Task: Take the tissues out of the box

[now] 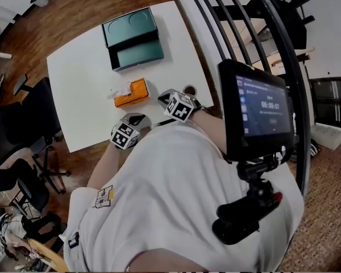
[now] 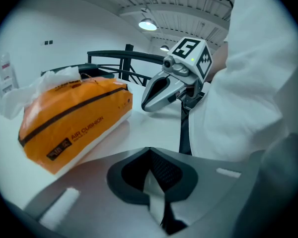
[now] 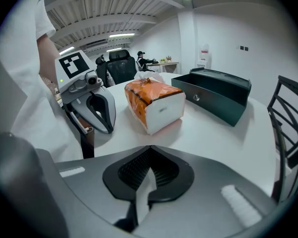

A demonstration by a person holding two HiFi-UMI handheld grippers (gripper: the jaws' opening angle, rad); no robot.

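An orange tissue pack lies on the white table. A white tissue sticks out of its top at the left end. My left gripper rests near the table's front edge, just in front of the pack, shut and holding nothing. My right gripper sits to the right of the pack, jaws together and also empty. Each gripper shows in the other's view: the right one, the left one.
A dark green open box stands at the table's far side. Black office chairs crowd the left edge. A black chair back is at the right. A screen on a mount hangs near my body.
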